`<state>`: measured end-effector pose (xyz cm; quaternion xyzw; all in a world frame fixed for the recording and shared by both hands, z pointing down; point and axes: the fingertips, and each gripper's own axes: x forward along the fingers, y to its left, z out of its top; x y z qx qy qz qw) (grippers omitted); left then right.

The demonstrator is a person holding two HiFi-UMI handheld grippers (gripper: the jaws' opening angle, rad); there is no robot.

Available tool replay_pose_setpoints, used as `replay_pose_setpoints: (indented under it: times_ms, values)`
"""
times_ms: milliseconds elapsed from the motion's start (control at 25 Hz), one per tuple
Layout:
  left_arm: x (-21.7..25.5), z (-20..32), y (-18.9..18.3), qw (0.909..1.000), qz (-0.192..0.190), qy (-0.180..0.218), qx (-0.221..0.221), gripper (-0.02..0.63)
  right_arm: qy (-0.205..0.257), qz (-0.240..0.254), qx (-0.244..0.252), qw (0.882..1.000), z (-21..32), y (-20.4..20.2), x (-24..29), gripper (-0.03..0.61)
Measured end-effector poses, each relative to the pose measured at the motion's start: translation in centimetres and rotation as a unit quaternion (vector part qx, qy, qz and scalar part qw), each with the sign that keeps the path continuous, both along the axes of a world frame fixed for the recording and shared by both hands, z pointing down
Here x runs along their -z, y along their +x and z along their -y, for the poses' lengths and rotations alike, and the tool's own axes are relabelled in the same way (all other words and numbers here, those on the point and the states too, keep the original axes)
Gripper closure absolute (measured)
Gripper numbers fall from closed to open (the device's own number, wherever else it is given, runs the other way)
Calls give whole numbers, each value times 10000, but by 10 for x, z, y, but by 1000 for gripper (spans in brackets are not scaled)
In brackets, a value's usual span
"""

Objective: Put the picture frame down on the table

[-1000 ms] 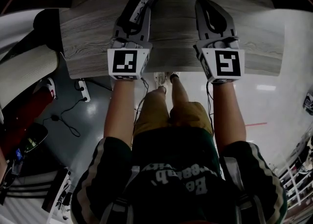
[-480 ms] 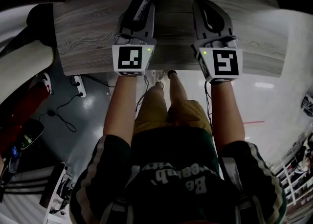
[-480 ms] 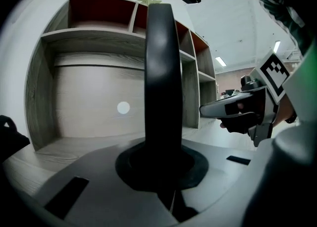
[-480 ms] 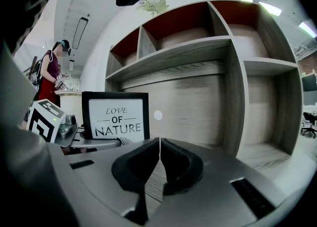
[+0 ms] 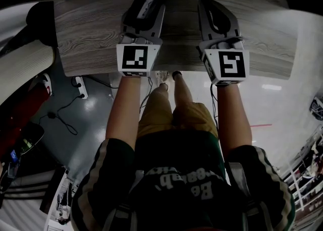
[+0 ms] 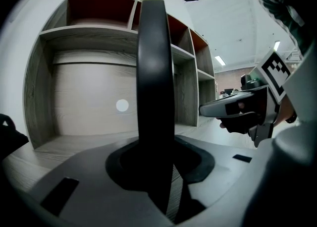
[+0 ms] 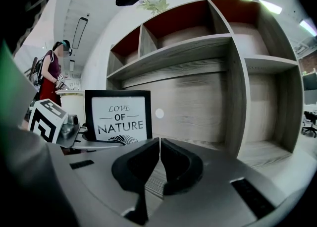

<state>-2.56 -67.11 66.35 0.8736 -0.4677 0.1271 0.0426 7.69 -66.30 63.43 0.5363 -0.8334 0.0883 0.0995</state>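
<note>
The picture frame (image 7: 119, 115) is black with a white print reading "LOVE OF NATURE". It stands upright over the wood-grain table (image 5: 91, 38), and my left gripper (image 5: 146, 18) is shut on its lower edge. In the left gripper view the frame (image 6: 155, 72) shows edge-on as a dark vertical bar between the jaws. I cannot tell whether its bottom touches the table. My right gripper (image 5: 213, 3) hovers to the right of the frame, shut with nothing in it; its pads (image 7: 173, 159) meet.
A wooden shelf unit (image 7: 218, 37) with open cubbies rises at the table's far side, with a small plant (image 7: 156, 4) on top. A person (image 7: 52, 67) stands far off to the left. A power strip (image 5: 81, 88) and cables lie on the floor below the table's near edge.
Both grippers have shifted slightly forward over the table, and the left one has moved a little right with the frame. The grip has not changed.
</note>
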Motion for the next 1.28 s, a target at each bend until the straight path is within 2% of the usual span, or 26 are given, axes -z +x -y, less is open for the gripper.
replay_pose_setpoints:
  times_ms: [320, 880, 1280]
  values:
    - [-2, -4, -9, 10000, -64, -51, -44, 449, 64, -130, 20, 9999, -2, -8, 4, 543]
    - [14, -40, -35, 9995, -214, -137, -195, 442, 116, -175, -227, 9995, -34, -23, 32, 543]
    - [57, -80, -55, 9982, -281, -53, -527, 440, 243, -142, -572, 9980, -74, -40, 79, 543]
